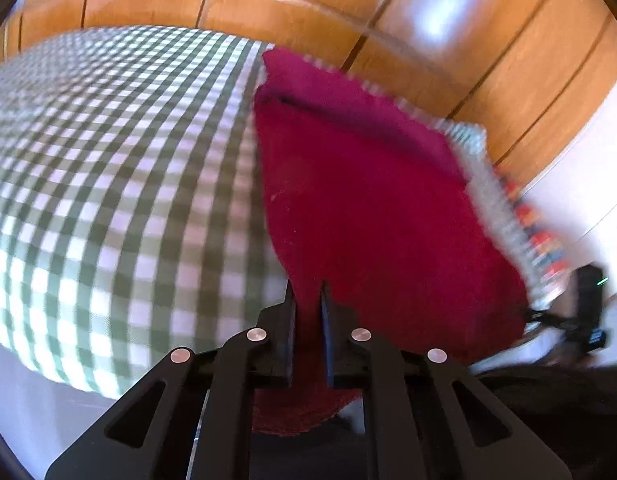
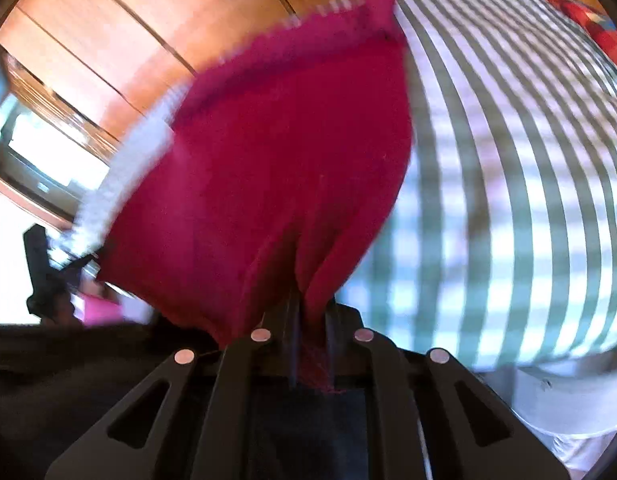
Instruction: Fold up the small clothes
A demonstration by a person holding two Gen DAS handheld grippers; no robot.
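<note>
Left wrist view: left tongs (image 1: 308, 300) closed tight on the near edge of a magenta cloth (image 1: 360, 184), fabric pinched between the two pads & a bit of it hanging below them. Cloth stretches away from the tongs toward the far right, draped over a surface w/ a green-and-white checked cover (image 1: 108, 168). Picture is motion-blurred. Far behind: wooden panelled doors (image 1: 448, 40). At the right edge, a black device (image 1: 588, 300), too blurred to say what exactly.

Right wrist view: right tongs (image 2: 312, 312) also clamped shut on the magenta cloth (image 2: 276, 152), fabric bunched into folds where the pads grip it. Cloth spreads up & left from the grip; checked cover (image 2: 508, 184) lies to its right. A pink item (image 2: 100, 308) sits low at the left, blurred.
</note>
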